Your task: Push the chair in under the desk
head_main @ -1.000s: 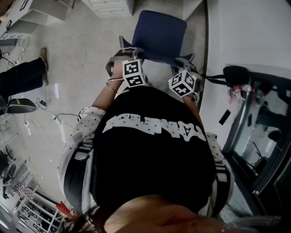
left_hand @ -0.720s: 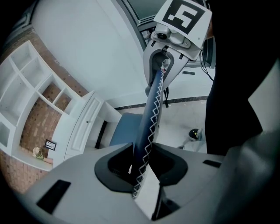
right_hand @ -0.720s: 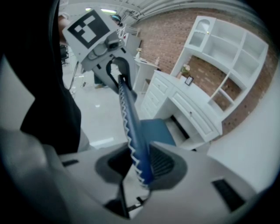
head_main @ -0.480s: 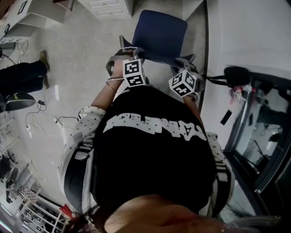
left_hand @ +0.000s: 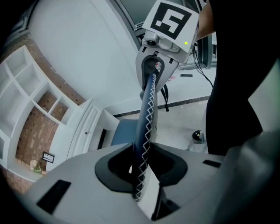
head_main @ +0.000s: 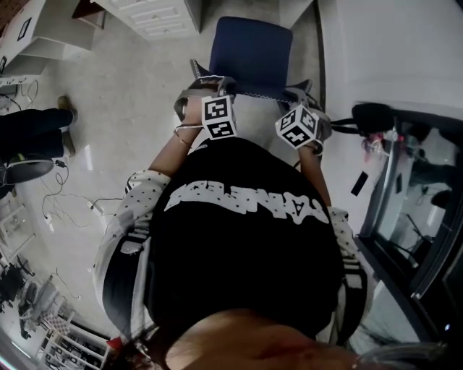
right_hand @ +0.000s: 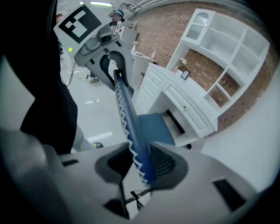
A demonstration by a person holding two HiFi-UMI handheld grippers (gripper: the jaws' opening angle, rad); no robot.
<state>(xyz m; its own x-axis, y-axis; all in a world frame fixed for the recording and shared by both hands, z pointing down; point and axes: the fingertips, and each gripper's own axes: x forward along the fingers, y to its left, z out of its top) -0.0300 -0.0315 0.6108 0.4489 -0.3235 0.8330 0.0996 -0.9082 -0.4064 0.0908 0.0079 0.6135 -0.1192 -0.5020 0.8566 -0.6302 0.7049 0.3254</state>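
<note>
The chair has a blue seat [head_main: 249, 54] and a blue backrest top edge [head_main: 253, 92] with white zigzag stitching. My left gripper [head_main: 205, 87] is shut on the left end of that edge and my right gripper [head_main: 307, 101] on the right end. In the left gripper view the backrest edge [left_hand: 146, 127] runs from my left gripper [left_hand: 141, 175] up to the right gripper [left_hand: 158, 65]. In the right gripper view the edge [right_hand: 131, 127] sits in my right gripper [right_hand: 142, 166]. The white desk [head_main: 155, 14] with drawers stands just beyond the seat.
A seated person's legs [head_main: 29, 134] and loose cables [head_main: 65, 202] are on the floor at the left. A black device with a cord [head_main: 376, 115] and a glass-framed door [head_main: 405, 217] are at the right. White shelves [right_hand: 218, 43] rise against a brick wall behind the desk.
Both grippers have moved forward together with the chair towards the white desk, which shows more of its drawers now. Both grips on the backrest edge are unchanged.
</note>
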